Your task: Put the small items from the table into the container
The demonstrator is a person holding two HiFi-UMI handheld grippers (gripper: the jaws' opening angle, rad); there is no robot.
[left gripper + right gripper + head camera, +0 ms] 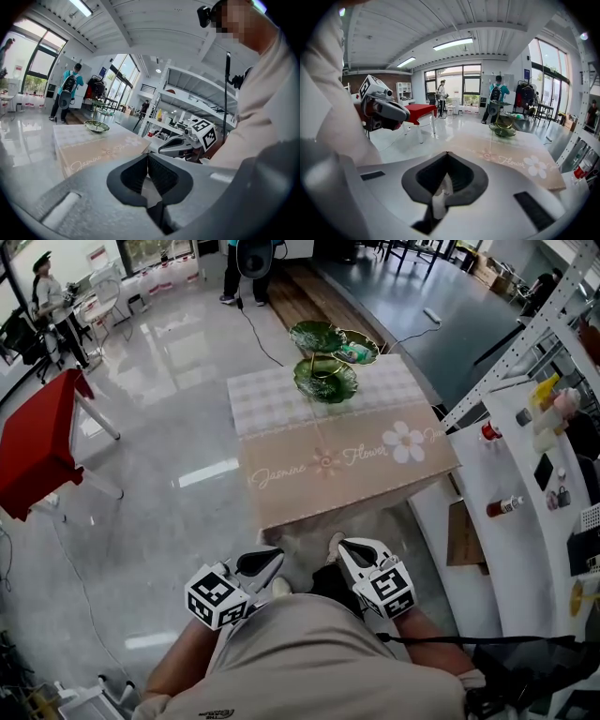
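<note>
Left claw (275,559): jaws together, ribbed pads meeting at the tip (147,157), nothing between them. Sits lower centre of the head view, close against the person's body.
Right claw (345,548): jaws together as well (447,157), clamped on nothing. Just right of the left claw, the two near but not touching.
Position vs table: both claws lie below the near edge of the table (347,479) in the head view, over the glossy floor (169,427), apart from the cloth.
Container (325,381): green leaf-shaped dishes on a tiered stand, upright at the table's far end, upper centre of the head view.
Contents: one pale item (359,353) lies in the right-hand dish; what it is I cannot tell.
Surroundings: red table (33,446) at left edge; white shelf unit (511,460) with bottles at right; a person (246,268) stands at the top.
</note>
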